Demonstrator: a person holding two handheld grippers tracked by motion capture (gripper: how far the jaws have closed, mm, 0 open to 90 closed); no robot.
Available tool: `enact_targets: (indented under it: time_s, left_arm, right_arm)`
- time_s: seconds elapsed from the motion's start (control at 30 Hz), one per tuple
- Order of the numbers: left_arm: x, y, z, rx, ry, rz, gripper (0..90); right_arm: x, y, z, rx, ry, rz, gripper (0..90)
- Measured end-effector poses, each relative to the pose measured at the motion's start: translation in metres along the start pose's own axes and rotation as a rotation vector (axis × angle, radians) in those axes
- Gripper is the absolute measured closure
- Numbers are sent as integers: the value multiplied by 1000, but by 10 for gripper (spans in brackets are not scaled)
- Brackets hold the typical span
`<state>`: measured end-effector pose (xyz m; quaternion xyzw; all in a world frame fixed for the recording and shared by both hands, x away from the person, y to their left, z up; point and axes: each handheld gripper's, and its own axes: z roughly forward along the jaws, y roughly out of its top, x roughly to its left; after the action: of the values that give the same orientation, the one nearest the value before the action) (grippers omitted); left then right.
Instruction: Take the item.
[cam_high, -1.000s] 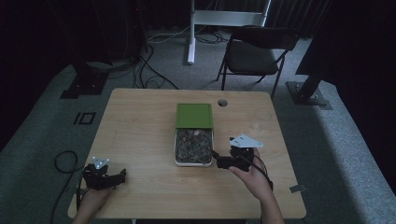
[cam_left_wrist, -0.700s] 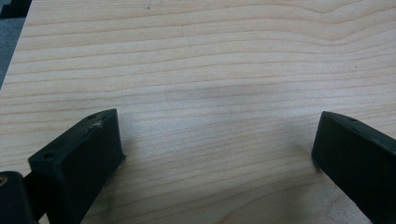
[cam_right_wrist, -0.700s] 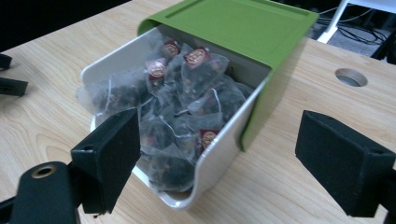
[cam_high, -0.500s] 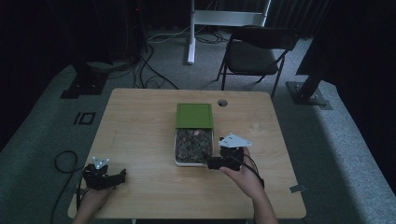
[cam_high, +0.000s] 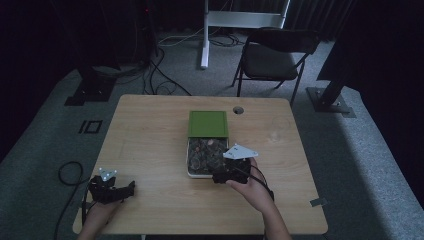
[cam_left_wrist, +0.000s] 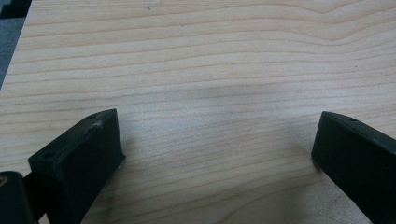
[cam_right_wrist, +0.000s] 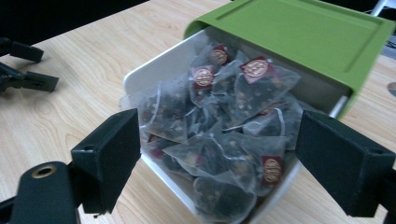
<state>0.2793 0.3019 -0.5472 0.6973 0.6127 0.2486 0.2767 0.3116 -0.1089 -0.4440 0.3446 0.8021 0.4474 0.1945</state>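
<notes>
Where mesh pyramid teabags heap, right tool gapes

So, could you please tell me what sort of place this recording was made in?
Probably a lab or studio set up for recording, not a home: a bare wooden table on grey carpet, loose cables on the floor, a folding chair and dark stands around it.
</notes>
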Motion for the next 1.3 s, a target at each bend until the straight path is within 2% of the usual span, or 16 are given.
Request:
enact_targets:
  time_s: [0.57, 0.93, 1.13, 1.3]
  left_arm:
    - [0, 0, 0, 0, 0, 0, 22]
    - [0, 0, 0, 0, -1, 3, 22]
    - [0, 0, 0, 0, -1, 3, 22]
    - [0, 0, 0, 0, -1, 3, 22]
  right_arm:
    - [17, 2, 22, 4, 52, -23, 148]
    - [27, -2, 41, 40, 86, -56, 150]
    - [27, -2, 49, 56, 88, -61, 176]
    - [27, -2, 55, 57, 87, -66, 241]
